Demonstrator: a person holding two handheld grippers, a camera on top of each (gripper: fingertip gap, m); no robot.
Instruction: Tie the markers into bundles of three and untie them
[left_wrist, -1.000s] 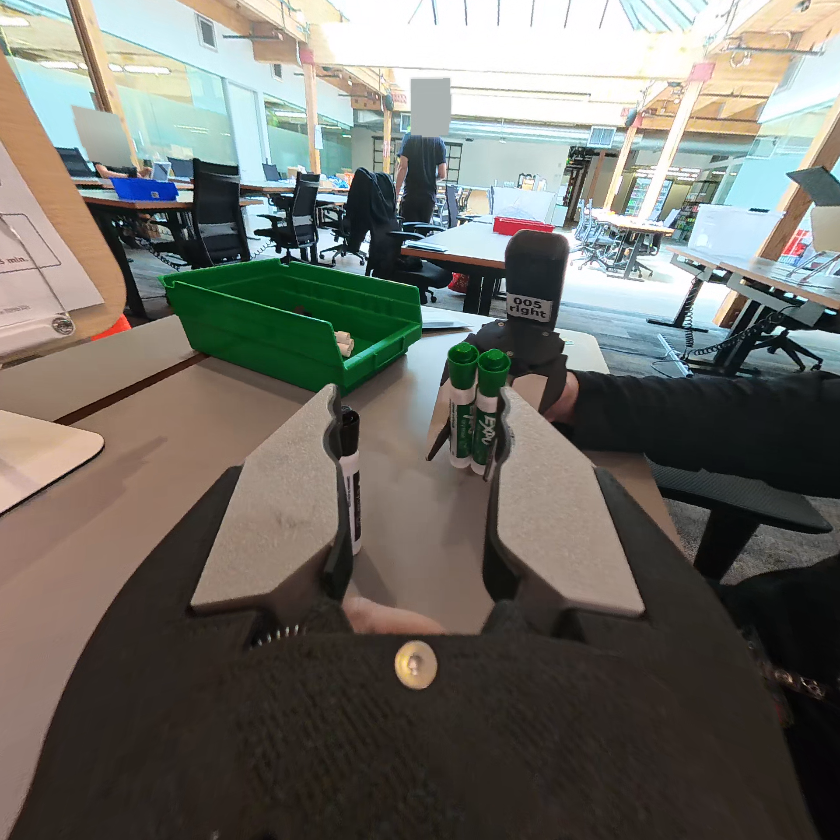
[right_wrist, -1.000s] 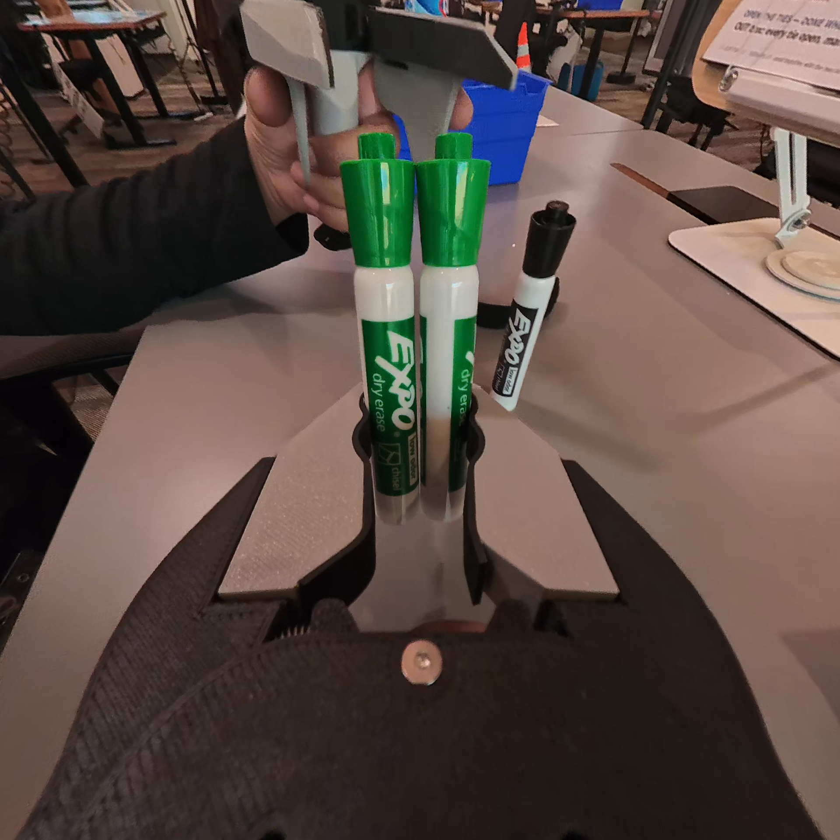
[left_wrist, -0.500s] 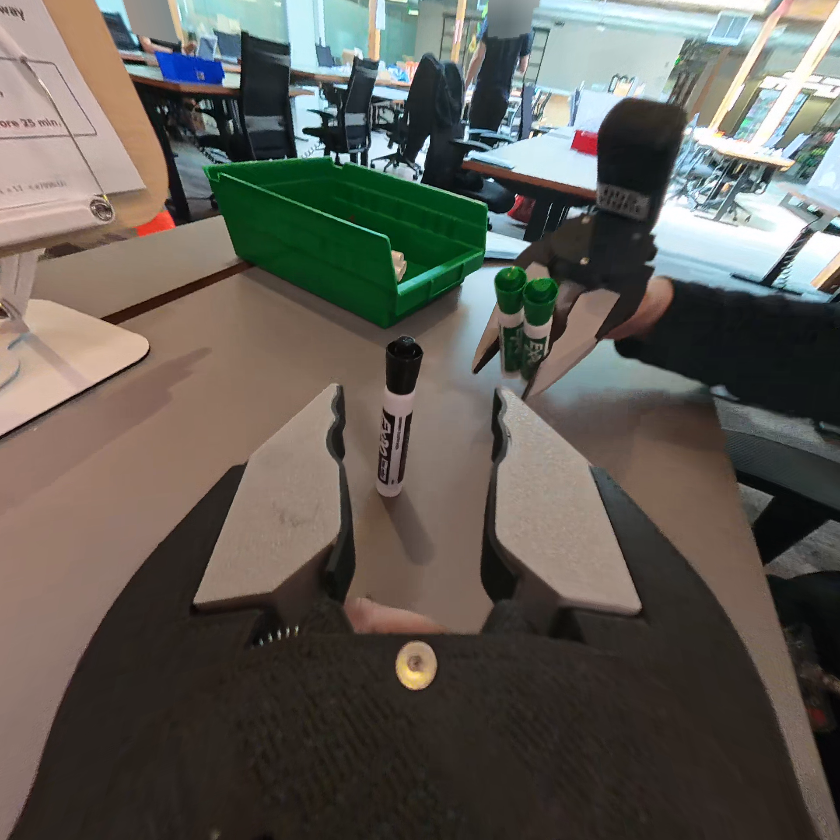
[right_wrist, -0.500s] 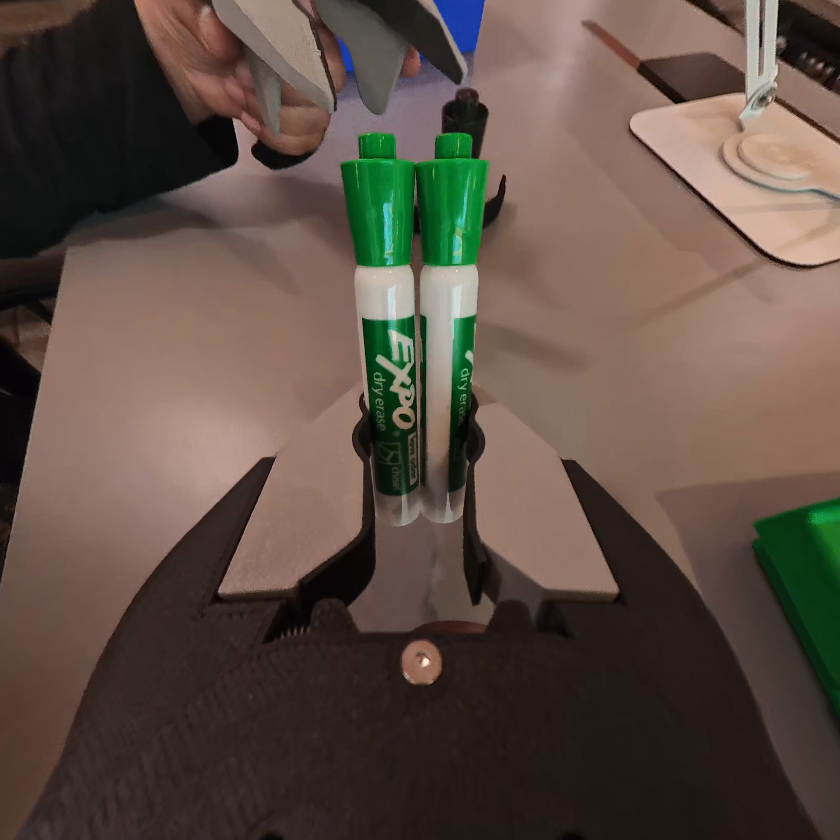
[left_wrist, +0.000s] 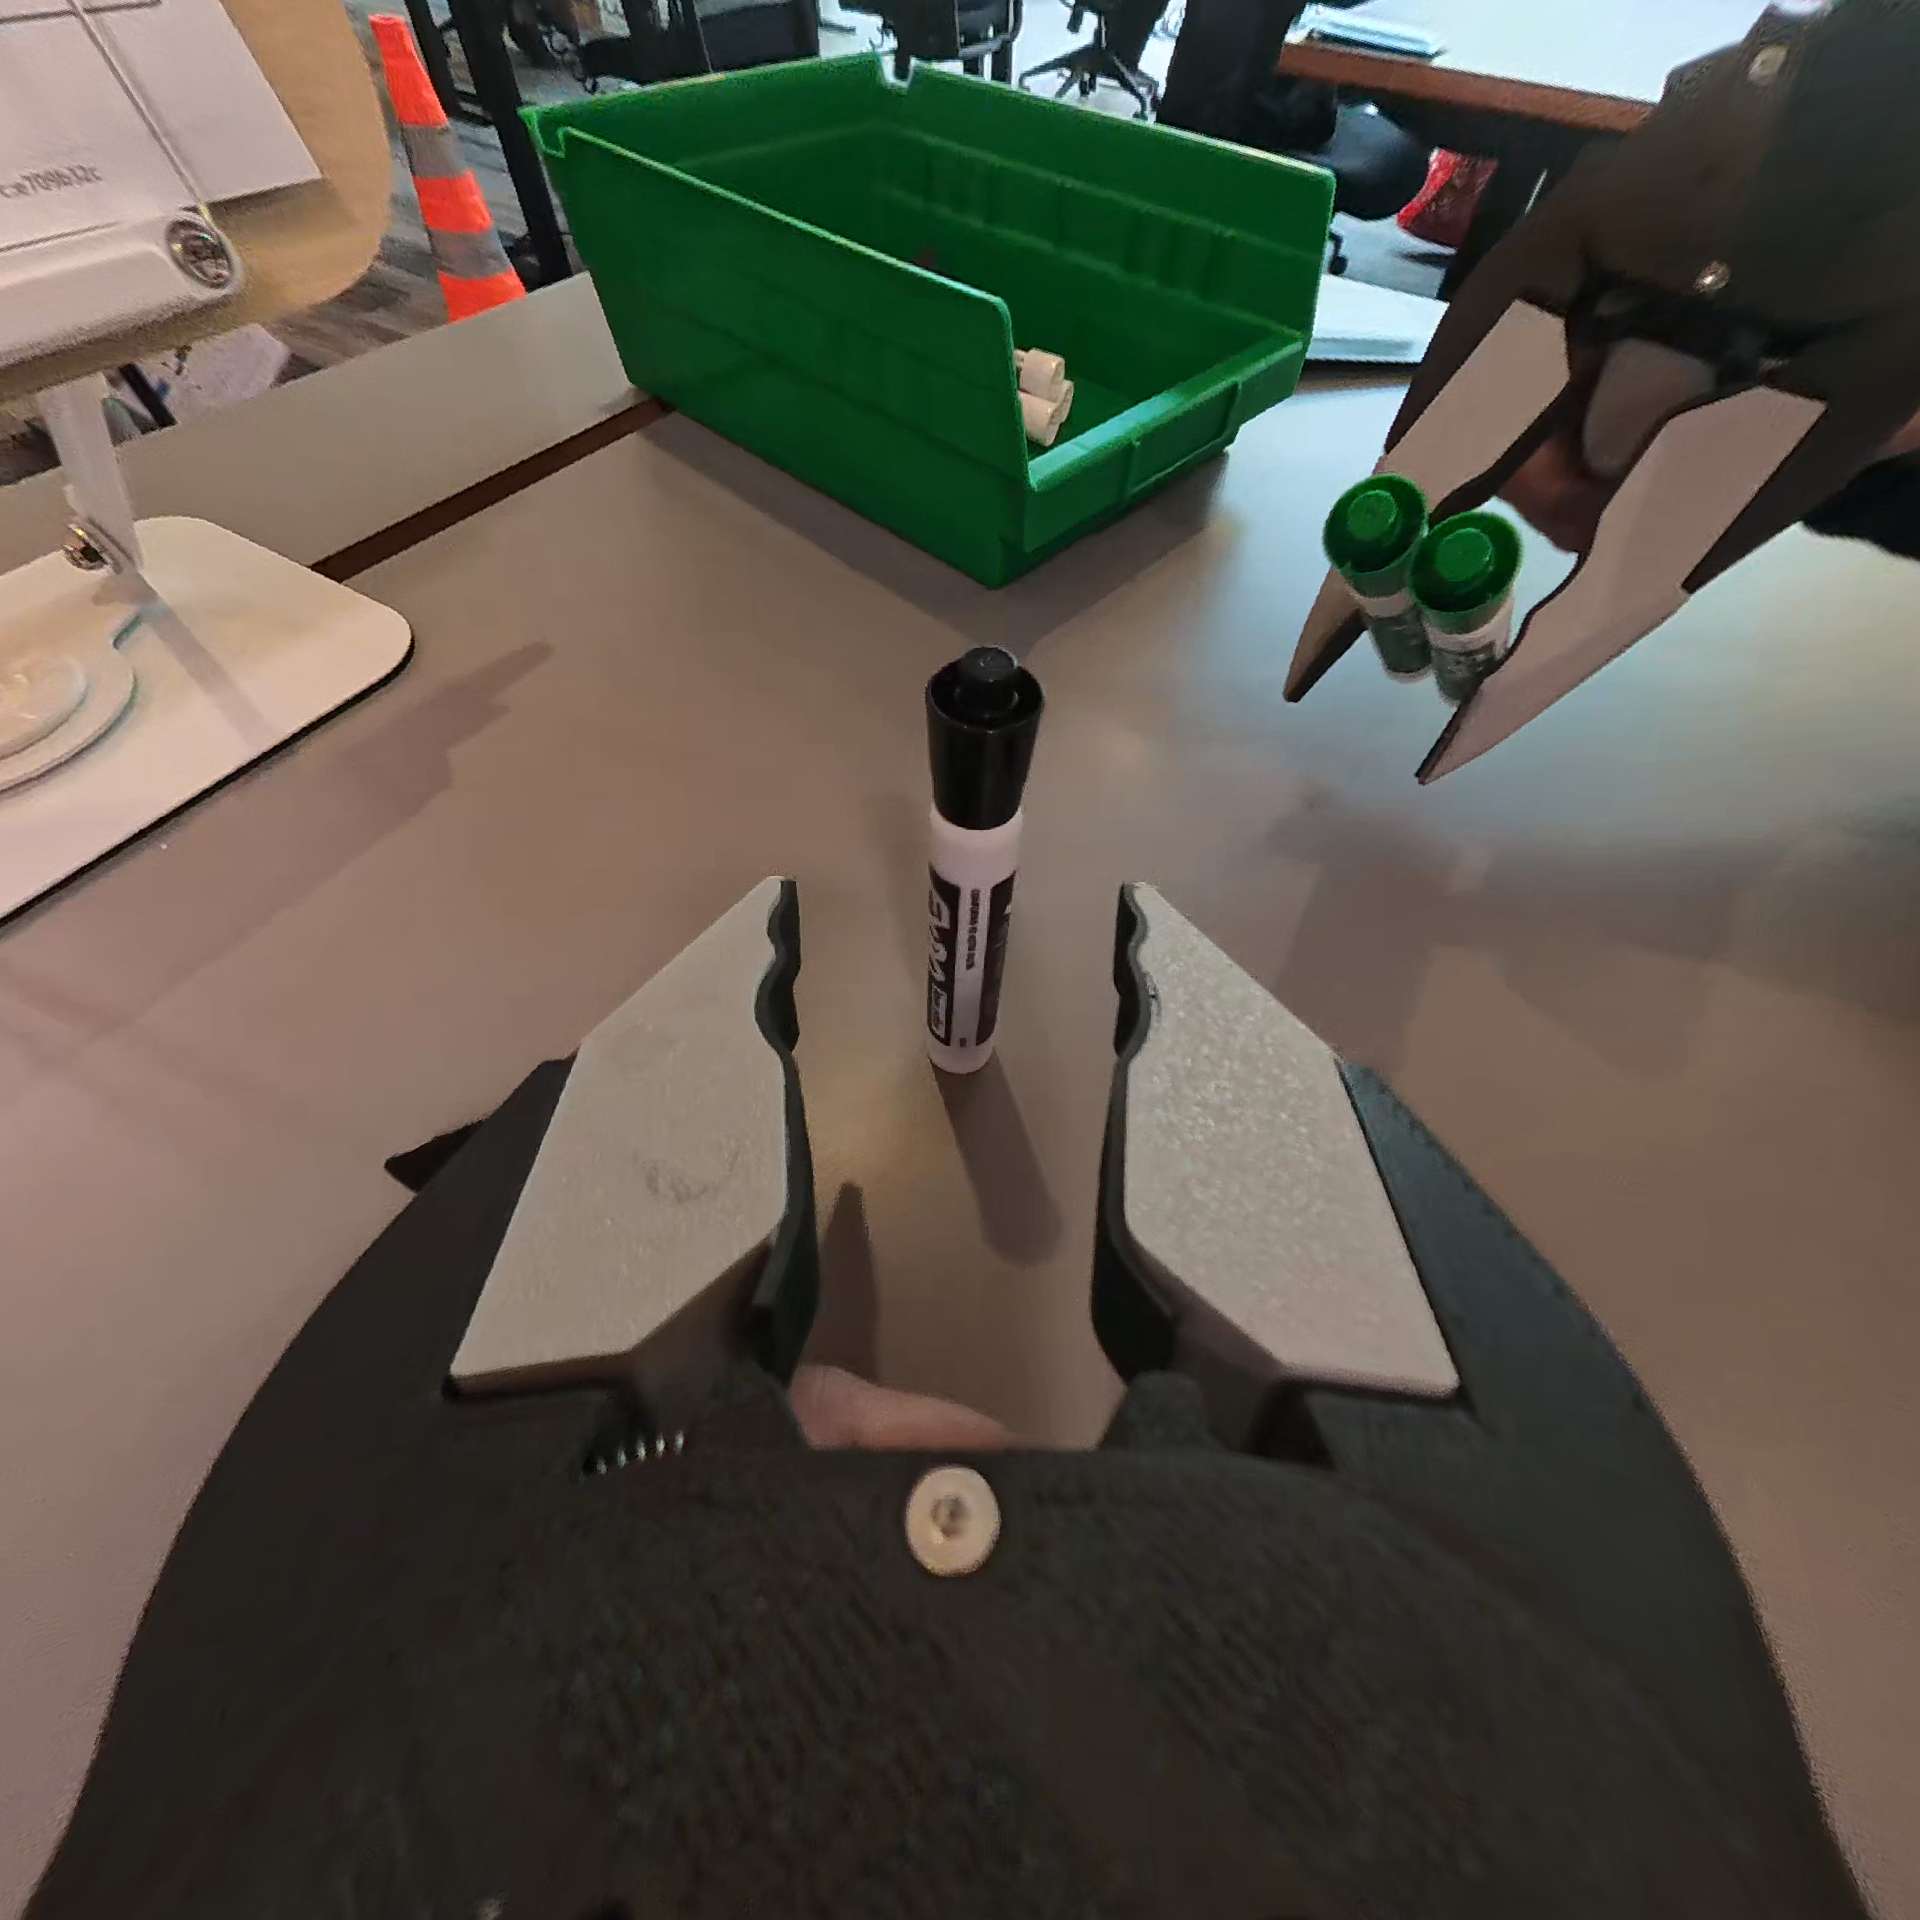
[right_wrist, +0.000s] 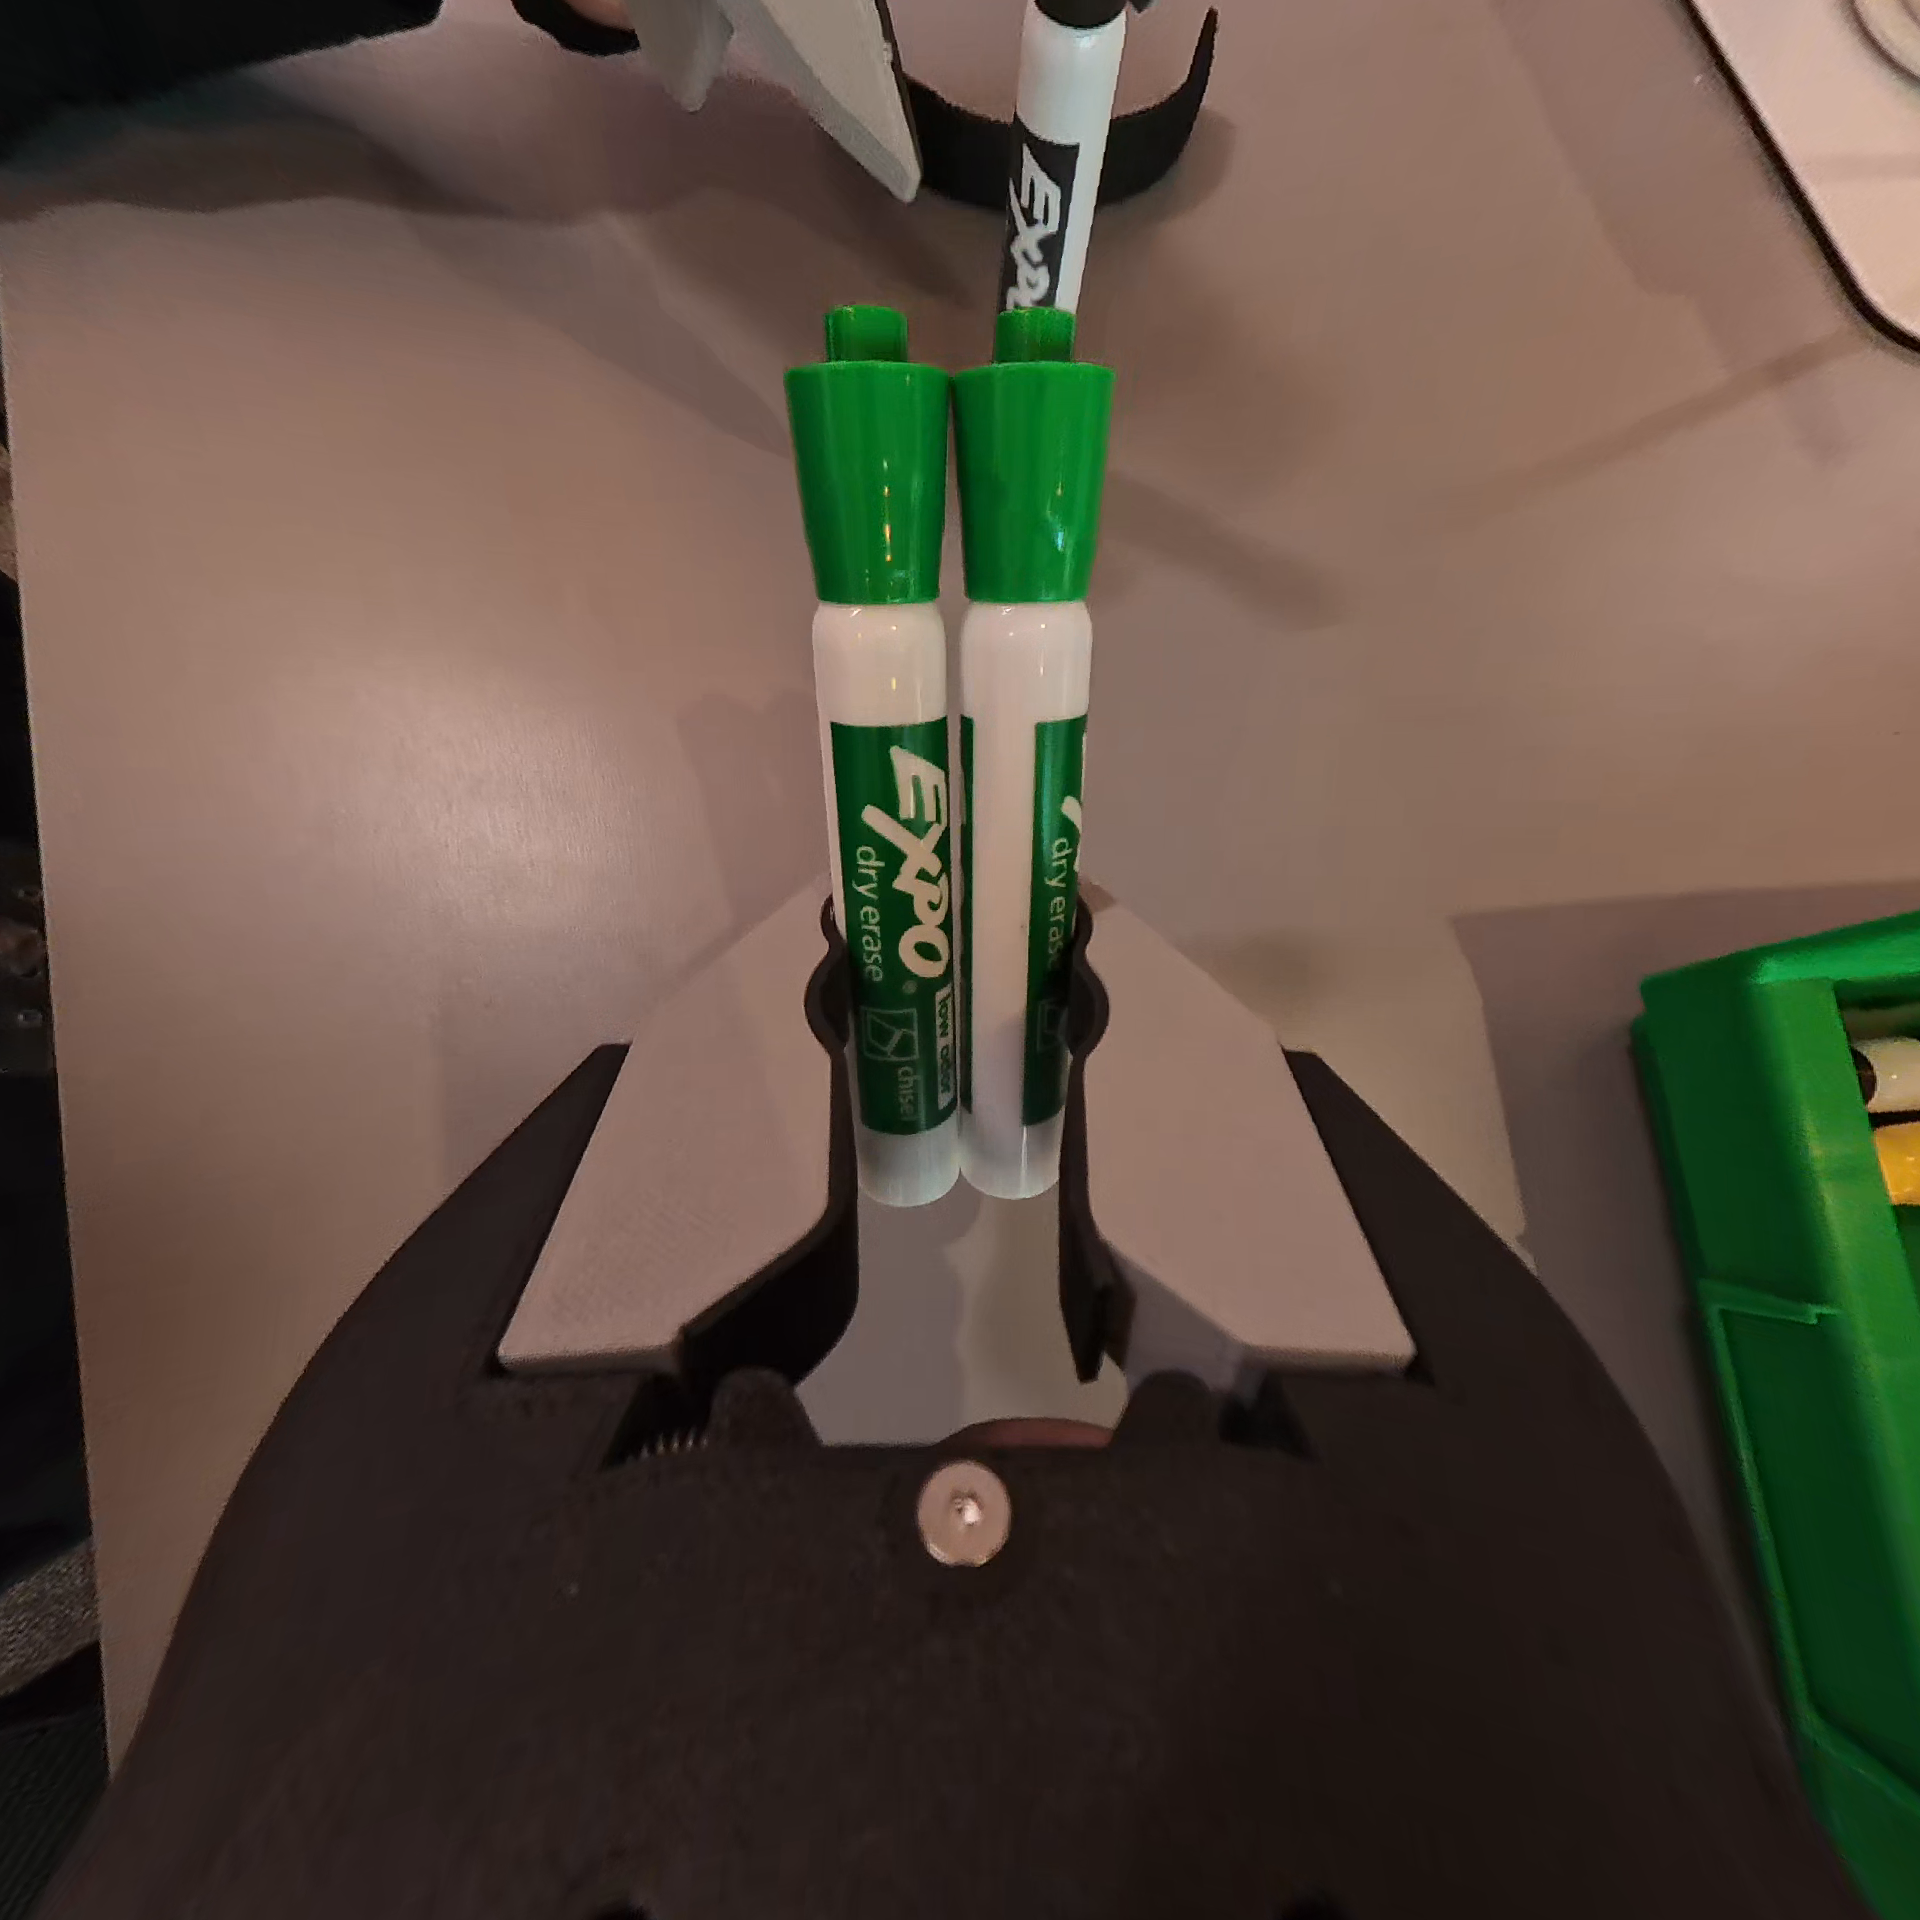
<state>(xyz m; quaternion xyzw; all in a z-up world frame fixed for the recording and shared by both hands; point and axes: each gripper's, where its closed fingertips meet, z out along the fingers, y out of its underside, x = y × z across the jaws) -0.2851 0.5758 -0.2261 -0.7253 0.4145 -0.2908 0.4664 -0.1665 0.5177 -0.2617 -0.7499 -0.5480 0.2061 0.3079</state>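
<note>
Two green markers (right_wrist: 951, 748) sit side by side in the right claw (right_wrist: 956, 987), both pads pressed on their barrels, caps pointing away from it, held above the counter (left_wrist: 644, 727) toward its right edge. A black marker (left_wrist: 975, 862) stands upright on the counter near the middle, between the fingers (left_wrist: 675, 1091) of the left claw (left_wrist: 956, 935), which is wide open with a gap on each side of the barrel. A green bin (left_wrist: 831, 312) sits at the counter's far edge, and a white stand base (left_wrist: 208, 665) at its left.
</note>
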